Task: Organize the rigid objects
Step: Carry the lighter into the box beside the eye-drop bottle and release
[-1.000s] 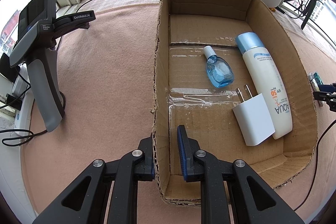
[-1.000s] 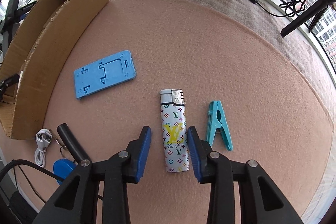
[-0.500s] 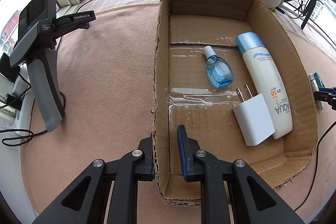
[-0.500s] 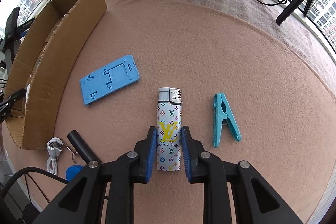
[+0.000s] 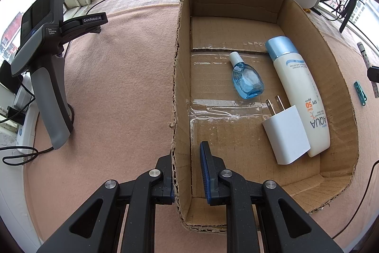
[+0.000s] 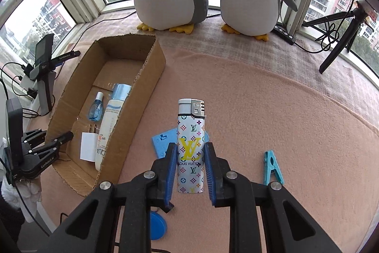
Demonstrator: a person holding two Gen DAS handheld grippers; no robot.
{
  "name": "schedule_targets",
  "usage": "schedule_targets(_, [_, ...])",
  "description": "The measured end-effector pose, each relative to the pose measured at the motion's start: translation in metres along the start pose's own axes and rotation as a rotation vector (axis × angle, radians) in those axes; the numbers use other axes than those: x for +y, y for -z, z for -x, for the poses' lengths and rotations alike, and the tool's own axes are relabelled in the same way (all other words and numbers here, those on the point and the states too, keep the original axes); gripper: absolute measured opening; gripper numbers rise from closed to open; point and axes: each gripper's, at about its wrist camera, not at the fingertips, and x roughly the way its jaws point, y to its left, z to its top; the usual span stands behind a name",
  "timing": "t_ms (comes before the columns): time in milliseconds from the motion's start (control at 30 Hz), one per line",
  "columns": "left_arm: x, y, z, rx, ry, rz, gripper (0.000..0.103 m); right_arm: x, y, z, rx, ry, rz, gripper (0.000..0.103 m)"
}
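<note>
My right claw (image 6: 190, 165) is clamped on the patterned lighter (image 6: 191, 146), apparently lifted clear of the pink tabletop (image 6: 284, 122). My left claw (image 5: 187, 172) straddles the cardboard box (image 5: 343, 96) wall, seemingly gripping it. The step is carrying; next I must swing left over the box and release beside the sunscreen bottle (image 5: 300, 96).

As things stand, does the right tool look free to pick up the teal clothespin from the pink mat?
Probably not yet: the right tool is shut on the white monogram-print lighter, held above the mat. The teal clothespin lies uncovered just to its right, so only the occupied grip hinders it.
</note>
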Motion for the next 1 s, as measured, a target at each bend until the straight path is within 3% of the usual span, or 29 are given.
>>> schedule_targets(533, [-0.002, 0.000, 0.000, -0.006, -0.006, 0.002, 0.018, 0.106, -0.038, -0.020, -0.028, -0.136, 0.101, 0.021])
schedule_targets(1000, [-0.002, 0.000, 0.001, -0.007, -0.006, 0.004, 0.018, 0.132, -0.041, -0.051, 0.023, -0.147, 0.116, 0.021])
